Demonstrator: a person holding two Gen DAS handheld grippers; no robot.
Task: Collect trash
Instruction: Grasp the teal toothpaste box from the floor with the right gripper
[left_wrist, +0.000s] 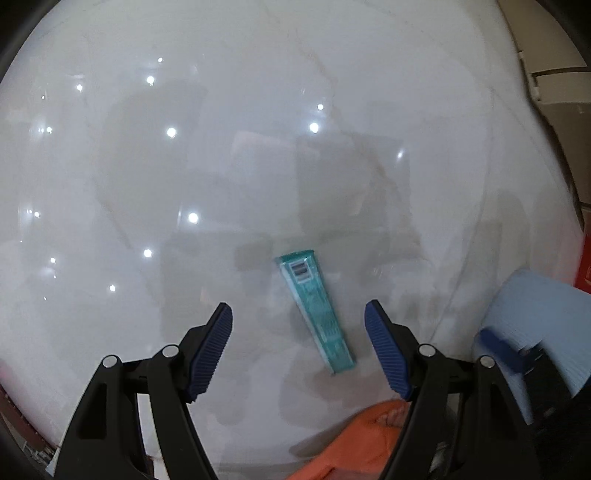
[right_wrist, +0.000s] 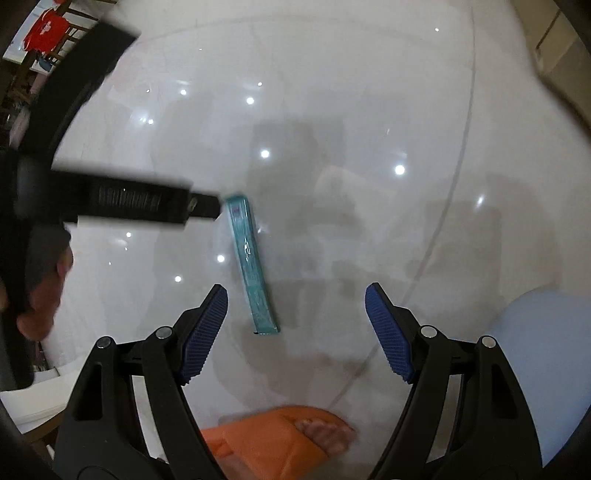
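A long teal box (left_wrist: 317, 309) with a barcode at its far end lies flat on the glossy white floor. It also shows in the right wrist view (right_wrist: 251, 264). My left gripper (left_wrist: 298, 314) is open above it, the box between the fingertips, closer to the right one. My right gripper (right_wrist: 295, 297) is open too, with the box's near end just inside its left fingertip. The left gripper's black body (right_wrist: 122, 201) reaches in from the left in the right wrist view, its tip beside the box's far end.
A foot in an orange slipper (right_wrist: 280, 439) stands just behind the grippers, also in the left wrist view (left_wrist: 354, 439). A pale blue object (right_wrist: 543, 369) sits at the right. A floor tile seam (right_wrist: 443, 206) curves past. Beige furniture (left_wrist: 554, 96) stands far right.
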